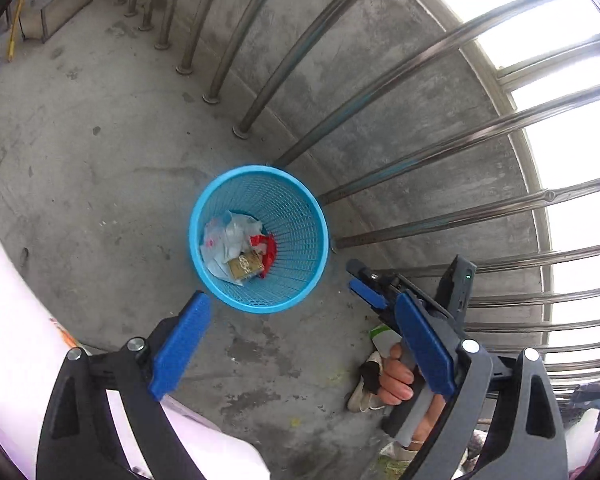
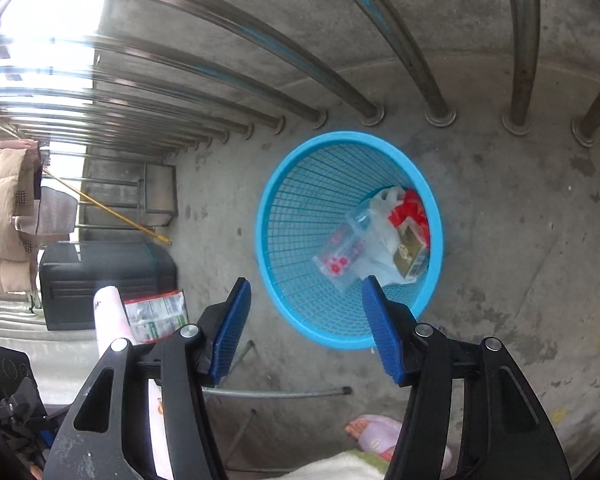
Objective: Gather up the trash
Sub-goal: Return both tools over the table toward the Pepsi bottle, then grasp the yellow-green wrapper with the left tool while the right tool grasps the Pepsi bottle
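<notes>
A blue mesh wastebasket (image 1: 296, 296) stands on the concrete floor by a steel railing; it also shows in the right wrist view (image 2: 284, 216). Inside lie a white plastic bag (image 1: 226, 240), a red wrapper (image 1: 268, 250), a gold box (image 1: 246, 266) and a clear packet with red dots (image 2: 340, 256). My left gripper (image 1: 304, 308) is open and empty above the basket's near rim. My right gripper (image 2: 306, 284) is open and empty, just over the basket; it shows in the left wrist view (image 1: 364, 284) to the basket's right.
Steel railing posts (image 1: 242, 130) line the low concrete wall behind the basket. A green-and-white packet (image 2: 156, 314) and a white tube (image 2: 108, 316) sit at the left by a dark box (image 2: 104, 280). A metal rod (image 2: 280, 392) lies on the floor. A foot in a slipper (image 2: 376, 436) is below.
</notes>
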